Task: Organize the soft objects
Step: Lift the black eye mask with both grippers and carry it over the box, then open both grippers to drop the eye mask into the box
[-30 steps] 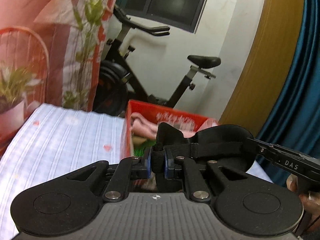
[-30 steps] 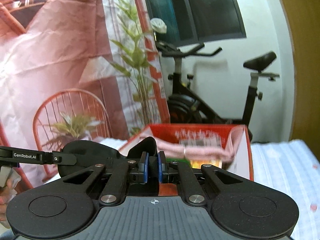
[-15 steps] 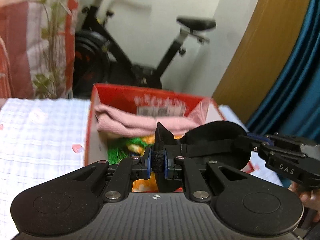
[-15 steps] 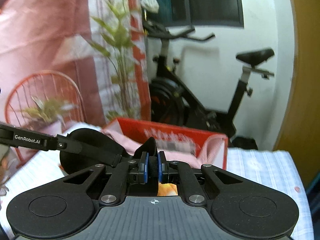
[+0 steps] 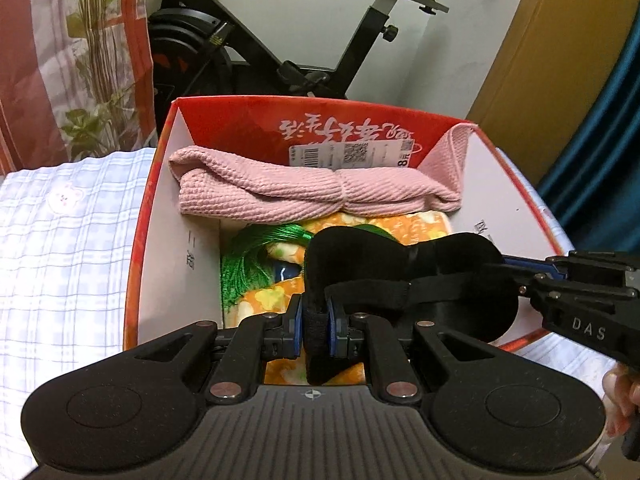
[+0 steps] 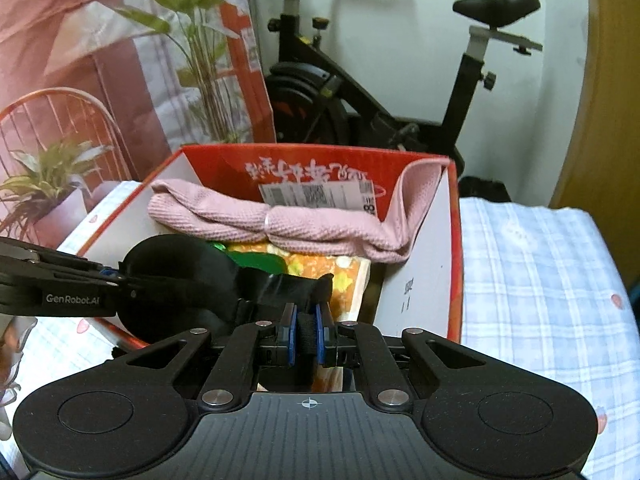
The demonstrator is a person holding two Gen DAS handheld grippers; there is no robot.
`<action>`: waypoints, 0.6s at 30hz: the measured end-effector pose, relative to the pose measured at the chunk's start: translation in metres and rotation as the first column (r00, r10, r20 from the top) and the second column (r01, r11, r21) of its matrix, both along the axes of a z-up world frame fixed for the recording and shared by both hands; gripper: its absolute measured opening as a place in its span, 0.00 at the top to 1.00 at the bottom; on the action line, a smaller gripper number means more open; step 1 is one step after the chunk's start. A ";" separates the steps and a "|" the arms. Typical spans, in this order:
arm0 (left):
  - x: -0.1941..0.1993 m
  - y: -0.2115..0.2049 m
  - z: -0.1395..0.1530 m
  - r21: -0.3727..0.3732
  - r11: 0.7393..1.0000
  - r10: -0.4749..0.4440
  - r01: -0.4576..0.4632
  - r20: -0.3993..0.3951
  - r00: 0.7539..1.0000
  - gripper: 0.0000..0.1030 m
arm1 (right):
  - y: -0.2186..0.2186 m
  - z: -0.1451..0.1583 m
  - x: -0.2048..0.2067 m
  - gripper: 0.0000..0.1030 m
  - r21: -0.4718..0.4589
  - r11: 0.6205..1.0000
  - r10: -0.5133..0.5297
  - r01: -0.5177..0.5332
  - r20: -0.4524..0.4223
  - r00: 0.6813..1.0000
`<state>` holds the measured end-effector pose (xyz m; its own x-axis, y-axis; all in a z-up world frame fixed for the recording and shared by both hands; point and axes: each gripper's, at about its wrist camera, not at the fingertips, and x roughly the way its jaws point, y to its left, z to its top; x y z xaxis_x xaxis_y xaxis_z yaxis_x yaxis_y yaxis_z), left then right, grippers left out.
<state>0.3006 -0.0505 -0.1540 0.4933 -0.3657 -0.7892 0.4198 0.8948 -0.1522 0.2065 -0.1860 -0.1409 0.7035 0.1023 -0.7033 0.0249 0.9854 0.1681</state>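
Note:
A black sleep mask (image 5: 420, 272) (image 6: 180, 280) hangs stretched between both grippers, above the near part of a red cardboard box (image 5: 224, 116) (image 6: 454, 240). My left gripper (image 5: 316, 326) is shut on the mask's left end. My right gripper (image 6: 306, 338) is shut on its other end; it enters the left wrist view from the right (image 5: 516, 272). Inside the box a folded pink towel (image 5: 312, 192) (image 6: 280, 224) lies along the far wall, above an orange flowered cloth (image 5: 268, 296) (image 6: 344, 276) and a green tassel (image 5: 248, 264).
The box rests on a bed with a pale blue checked sheet (image 5: 60, 248) (image 6: 540, 272). Behind it stands a black exercise bike (image 5: 280, 40) (image 6: 360, 92). A plant-print curtain (image 5: 72, 60) hangs at the left, a teal curtain (image 5: 600, 152) at the right.
Both grippers have tipped downward and moved closer to the box, carrying the mask with them. The box's inside now shows fully, and the mask hangs over it.

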 end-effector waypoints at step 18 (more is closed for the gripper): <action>-0.036 0.017 0.038 -0.048 0.999 -0.006 0.015 0.187 0.982 0.02 | -0.002 0.018 -0.018 0.34 -0.101 0.995 -0.006 0.019 0.126 0.992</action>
<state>0.2647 -0.0338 -0.1164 0.6265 -0.4076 -0.6644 0.4543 0.8836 -0.1136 0.1882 -0.1876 -0.1233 0.7876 0.0257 -0.6157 0.0221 0.9973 0.0699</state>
